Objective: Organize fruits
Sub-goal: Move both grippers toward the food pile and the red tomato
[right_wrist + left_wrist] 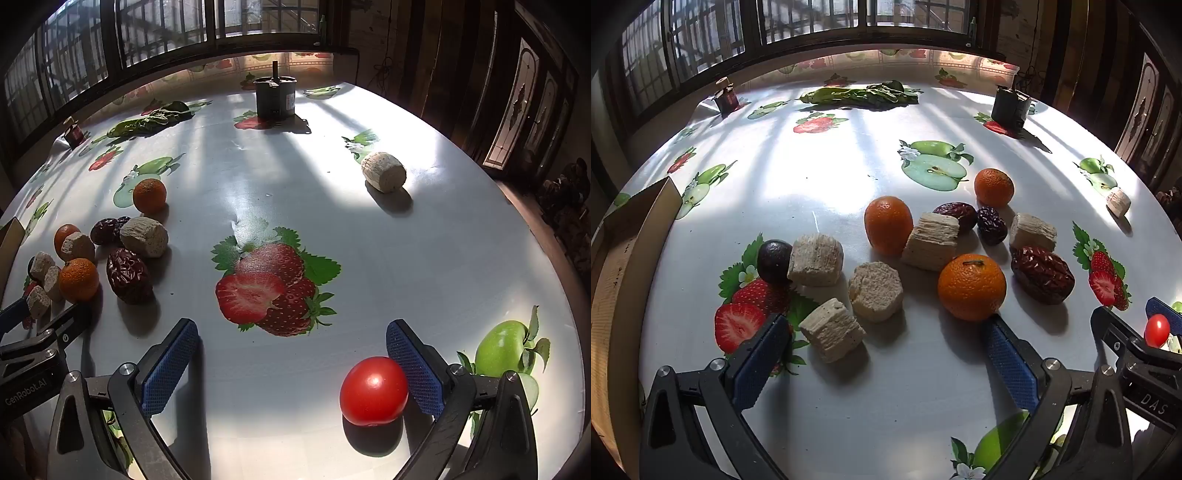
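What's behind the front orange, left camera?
Behind the front orange a beige block leans by another orange, with a dark date beyond. The block's lower corner is hidden.

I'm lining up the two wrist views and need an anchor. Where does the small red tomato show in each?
Left wrist view: the red tomato sits at the far right edge, between the right hand-held gripper's fingers.
Right wrist view: the tomato is at lower right, close against the right blue pad.
Shared landmark: the dark canister at the table's far edge.
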